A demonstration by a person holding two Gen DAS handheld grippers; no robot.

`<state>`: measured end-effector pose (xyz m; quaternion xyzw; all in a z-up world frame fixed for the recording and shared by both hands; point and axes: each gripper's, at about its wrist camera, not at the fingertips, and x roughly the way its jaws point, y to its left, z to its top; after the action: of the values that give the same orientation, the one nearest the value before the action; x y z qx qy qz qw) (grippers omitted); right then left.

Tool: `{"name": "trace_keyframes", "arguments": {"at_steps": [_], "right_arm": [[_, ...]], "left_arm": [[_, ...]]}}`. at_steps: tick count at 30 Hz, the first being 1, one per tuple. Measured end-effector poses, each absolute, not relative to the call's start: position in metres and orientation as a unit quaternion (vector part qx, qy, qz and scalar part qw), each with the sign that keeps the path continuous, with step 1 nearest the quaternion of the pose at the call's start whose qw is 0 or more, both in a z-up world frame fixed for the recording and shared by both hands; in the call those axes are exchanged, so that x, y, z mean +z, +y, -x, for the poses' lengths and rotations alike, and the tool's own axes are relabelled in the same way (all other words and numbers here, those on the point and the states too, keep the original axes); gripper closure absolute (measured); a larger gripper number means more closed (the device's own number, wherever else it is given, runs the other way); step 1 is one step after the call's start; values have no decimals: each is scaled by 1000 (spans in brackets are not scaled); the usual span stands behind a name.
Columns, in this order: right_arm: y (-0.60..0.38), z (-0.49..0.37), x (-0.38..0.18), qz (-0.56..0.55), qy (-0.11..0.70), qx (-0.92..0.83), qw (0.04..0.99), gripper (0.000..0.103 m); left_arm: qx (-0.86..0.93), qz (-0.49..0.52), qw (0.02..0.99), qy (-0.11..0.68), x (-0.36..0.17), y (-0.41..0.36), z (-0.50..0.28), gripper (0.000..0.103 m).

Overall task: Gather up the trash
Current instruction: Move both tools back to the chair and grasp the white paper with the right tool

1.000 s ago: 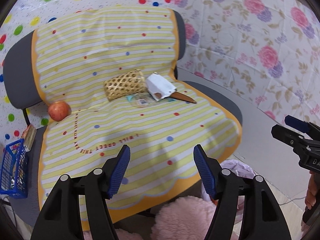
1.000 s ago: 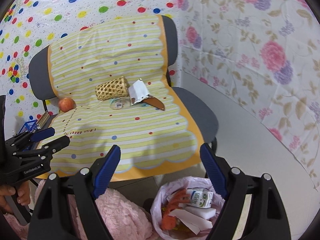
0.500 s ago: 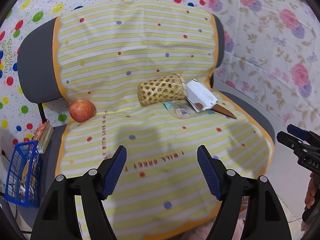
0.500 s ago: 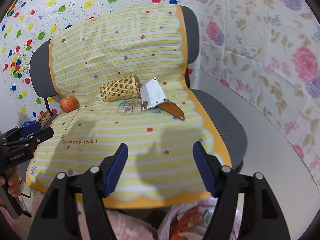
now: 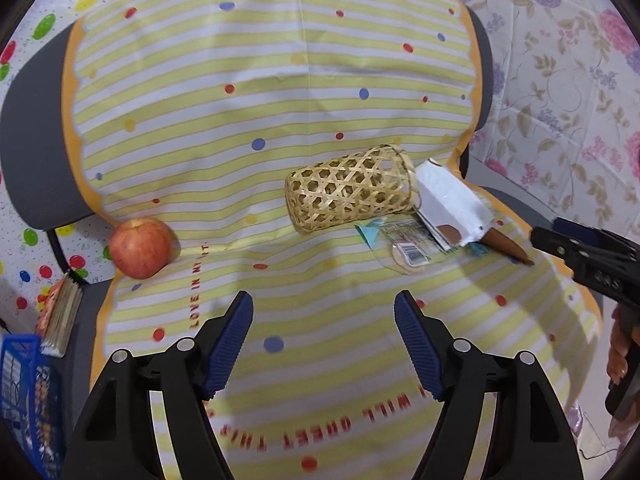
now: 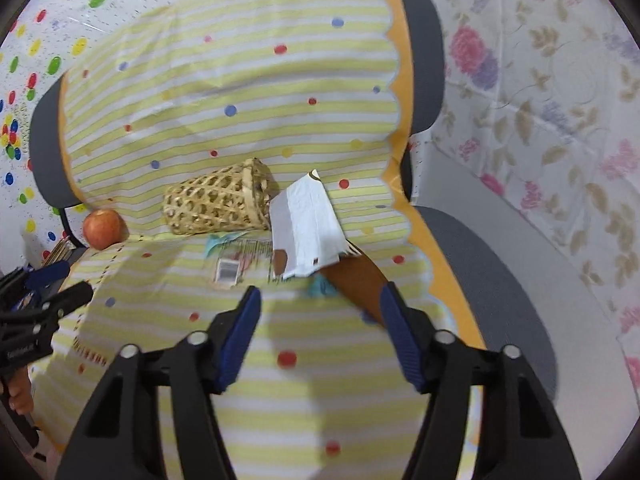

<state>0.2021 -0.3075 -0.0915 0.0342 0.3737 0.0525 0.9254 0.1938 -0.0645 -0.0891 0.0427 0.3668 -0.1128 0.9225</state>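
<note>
A white paper wrapper [image 6: 306, 226] with a brown cone-shaped end [image 6: 360, 280] lies on the chair seat, beside a clear plastic wrapper with a barcode [image 6: 230, 266]. Both show in the left wrist view too: the white wrapper [image 5: 450, 208] and the clear wrapper [image 5: 408, 246]. My right gripper [image 6: 320, 304] is open, just in front of the white wrapper and the cone end. My left gripper [image 5: 324, 312] is open and empty, above the seat in front of the woven basket [image 5: 348, 188].
A woven bamboo basket [image 6: 216, 204] lies on its side next to the wrappers. A red apple [image 5: 140, 246] sits at the seat's left edge. A yellow striped cloth [image 5: 280, 80] covers the chair. A blue basket [image 5: 24, 392] and a book stand at lower left.
Both grippers have moved forward over the chair seat toward the wrappers. The trash bag and pink rug have dropped out of view. Both grippers stay open.
</note>
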Motion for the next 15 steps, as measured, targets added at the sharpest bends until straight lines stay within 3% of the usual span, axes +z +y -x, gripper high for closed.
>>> {"name": "trace_keyframes", "arguments": {"at_steps": [13, 15], "right_arm": [[-316, -295, -132, -56, 427, 50, 901, 48], [-315, -300, -136, -58, 436, 55, 896, 52]], "left_arm": [[-114, -42, 916, 383, -106, -72, -237, 29], [-122, -45, 913, 386, -107, -77, -235, 29]]}}
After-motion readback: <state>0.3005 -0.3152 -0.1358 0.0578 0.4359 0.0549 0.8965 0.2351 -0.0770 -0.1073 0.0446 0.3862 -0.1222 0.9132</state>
